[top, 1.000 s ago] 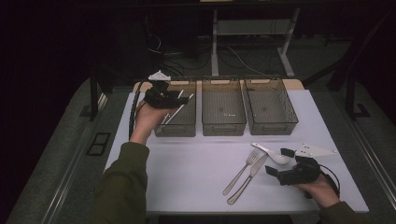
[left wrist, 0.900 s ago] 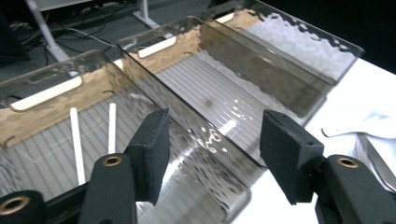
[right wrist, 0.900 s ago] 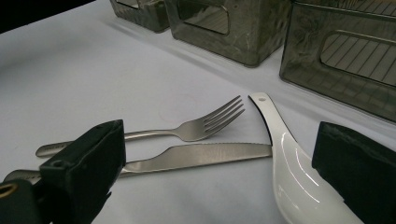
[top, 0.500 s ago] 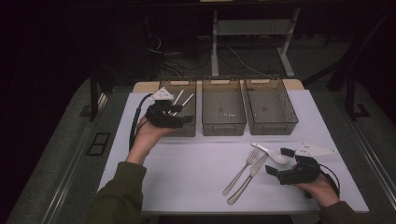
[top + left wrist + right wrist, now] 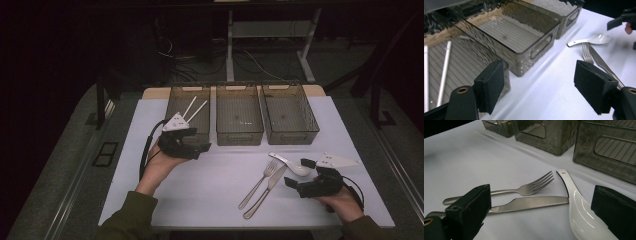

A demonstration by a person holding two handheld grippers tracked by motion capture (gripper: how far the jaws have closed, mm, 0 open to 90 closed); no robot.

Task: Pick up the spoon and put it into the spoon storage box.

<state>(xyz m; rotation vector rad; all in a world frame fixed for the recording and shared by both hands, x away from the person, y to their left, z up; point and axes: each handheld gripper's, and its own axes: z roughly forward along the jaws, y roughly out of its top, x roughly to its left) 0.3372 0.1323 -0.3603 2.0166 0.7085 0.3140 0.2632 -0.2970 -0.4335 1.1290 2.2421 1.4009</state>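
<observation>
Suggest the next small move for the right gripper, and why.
Probably ease the open right gripper forward and shut it on the white ceramic spoon, which lies between its jaws. The chopsticks sit binned; steel fork and knife wait.

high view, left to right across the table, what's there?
Left tool → bin with two white sticks → middle bin → fork → right bin → right tool

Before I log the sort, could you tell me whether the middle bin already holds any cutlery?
No, the middle bin is bare inside, while the fork, knife and spoon lie on the table.
</observation>
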